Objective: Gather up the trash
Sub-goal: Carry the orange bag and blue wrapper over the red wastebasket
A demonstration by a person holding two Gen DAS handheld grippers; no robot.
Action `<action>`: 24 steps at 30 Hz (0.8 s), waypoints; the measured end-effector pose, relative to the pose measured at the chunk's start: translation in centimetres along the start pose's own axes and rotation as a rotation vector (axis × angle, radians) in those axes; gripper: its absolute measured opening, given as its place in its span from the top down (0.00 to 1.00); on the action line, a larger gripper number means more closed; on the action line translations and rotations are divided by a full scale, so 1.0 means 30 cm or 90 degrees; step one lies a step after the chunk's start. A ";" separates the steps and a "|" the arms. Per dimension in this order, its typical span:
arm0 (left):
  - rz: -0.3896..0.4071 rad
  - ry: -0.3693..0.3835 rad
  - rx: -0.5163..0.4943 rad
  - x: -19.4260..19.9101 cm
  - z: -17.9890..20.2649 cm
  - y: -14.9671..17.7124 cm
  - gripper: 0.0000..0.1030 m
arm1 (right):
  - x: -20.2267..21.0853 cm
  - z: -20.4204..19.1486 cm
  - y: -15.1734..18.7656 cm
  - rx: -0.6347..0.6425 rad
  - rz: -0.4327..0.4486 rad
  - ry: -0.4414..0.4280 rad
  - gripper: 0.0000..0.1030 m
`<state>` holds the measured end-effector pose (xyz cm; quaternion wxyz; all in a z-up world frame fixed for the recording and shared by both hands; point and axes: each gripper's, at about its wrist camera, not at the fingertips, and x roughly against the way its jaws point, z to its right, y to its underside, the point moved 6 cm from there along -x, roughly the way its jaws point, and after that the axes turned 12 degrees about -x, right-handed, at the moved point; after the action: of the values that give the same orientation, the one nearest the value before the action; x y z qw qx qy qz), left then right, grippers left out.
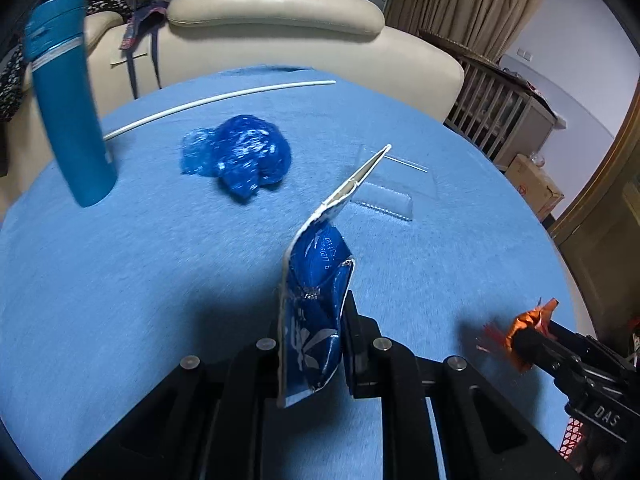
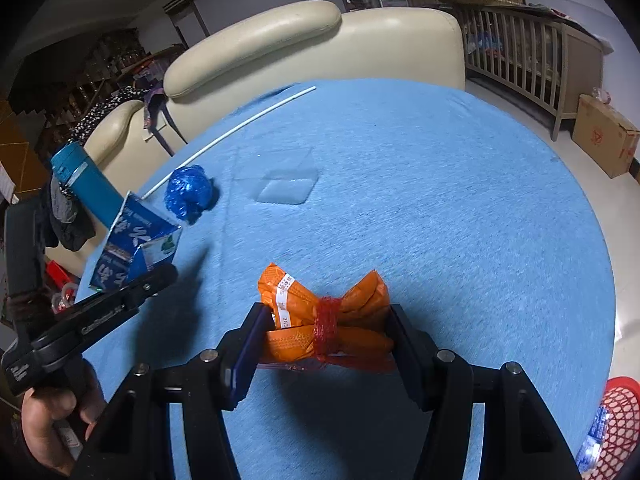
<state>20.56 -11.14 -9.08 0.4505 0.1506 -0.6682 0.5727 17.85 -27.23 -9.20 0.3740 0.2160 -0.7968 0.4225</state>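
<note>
Both sets of jaws are clamped on trash: my left gripper (image 1: 316,344) pinches a flattened blue printed carton (image 1: 316,312) edge-on, lifted off the round table's blue cloth (image 1: 120,280); my right gripper (image 2: 326,332) squeezes an orange wrapper bundle tied with red netting (image 2: 324,320) across its width. I judge the step to be carrying both to the red mesh basket (image 2: 616,420) at the table's right edge. To do it well I keep both grips firm, swing right without clipping the tall teal bottle (image 1: 64,100), and let go only over the basket. A crumpled blue plastic bag (image 1: 240,156), a clear plastic sleeve (image 1: 384,192) and a thin white straw (image 1: 216,100) still lie on the cloth.
</note>
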 end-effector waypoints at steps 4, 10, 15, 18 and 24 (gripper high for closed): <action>0.000 -0.006 0.000 0.032 -0.006 0.034 0.84 | 0.035 -0.011 0.030 0.006 0.004 -0.003 0.39; 0.000 -0.010 -0.003 0.083 0.034 0.079 0.84 | 0.102 -0.015 0.073 0.010 0.015 -0.005 0.39; 0.015 -0.011 -0.013 0.140 0.079 0.092 0.84 | 0.159 -0.009 0.107 0.011 0.026 -0.007 0.39; 0.027 -0.011 -0.021 0.177 0.107 0.094 0.84 | 0.192 0.000 0.123 0.009 0.033 -0.008 0.39; 0.048 -0.011 -0.040 0.241 0.165 0.104 0.84 | 0.265 0.024 0.149 0.003 0.054 -0.011 0.39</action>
<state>12.23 -12.39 -5.13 0.4271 0.1159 -0.6948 0.5669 9.61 -25.61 -5.56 0.3483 0.1862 -0.8076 0.4380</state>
